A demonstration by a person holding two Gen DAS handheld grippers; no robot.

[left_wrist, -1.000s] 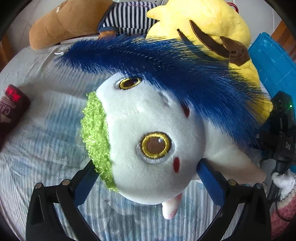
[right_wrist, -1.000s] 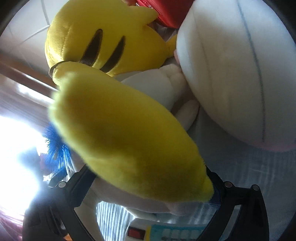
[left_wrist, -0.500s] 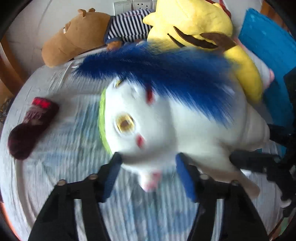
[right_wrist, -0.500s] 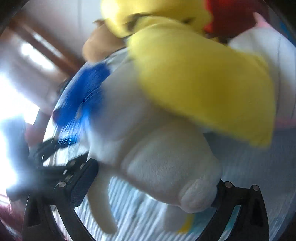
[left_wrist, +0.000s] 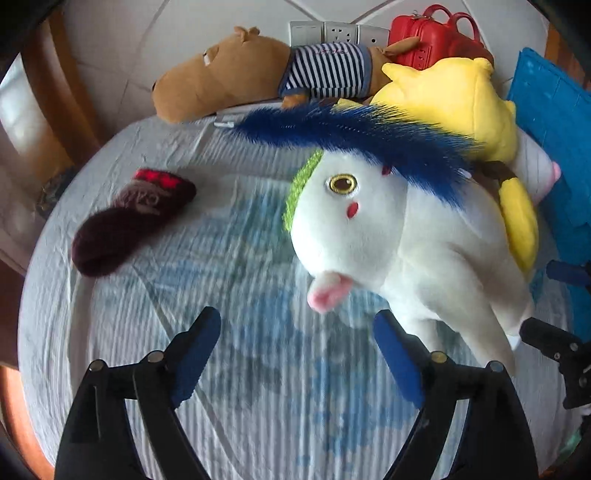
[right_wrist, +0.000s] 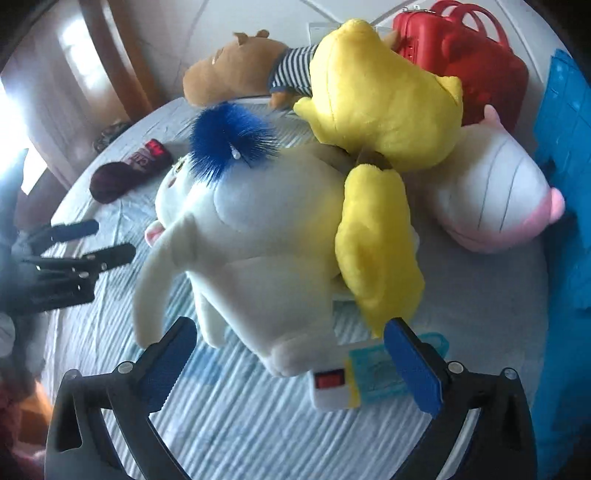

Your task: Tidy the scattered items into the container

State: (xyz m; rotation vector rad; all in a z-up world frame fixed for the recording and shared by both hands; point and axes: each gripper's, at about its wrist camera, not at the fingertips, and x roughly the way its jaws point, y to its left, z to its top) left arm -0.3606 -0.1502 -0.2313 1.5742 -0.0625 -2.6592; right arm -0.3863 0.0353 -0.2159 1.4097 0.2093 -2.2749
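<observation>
While lying on the striped pale-blue bedsheet [left_wrist: 122, 332], white plush toy with blue fur mane [left_wrist: 373, 229] untouched. Left gripper [left_wrist: 295, 332] spread wide, empty. Right gripper [right_wrist: 291, 339] likewise wide, gripping nothing.

Fuzzy plush white toy [left_wrist: 413, 236] with shaggy blue mane on ribbed cloth sheet [left_wrist: 229, 398]; glossy red case [left_wrist: 432, 35].

Horse plush [left_wrist: 406, 236] lies right of sock [left_wrist: 125, 221].
</observation>
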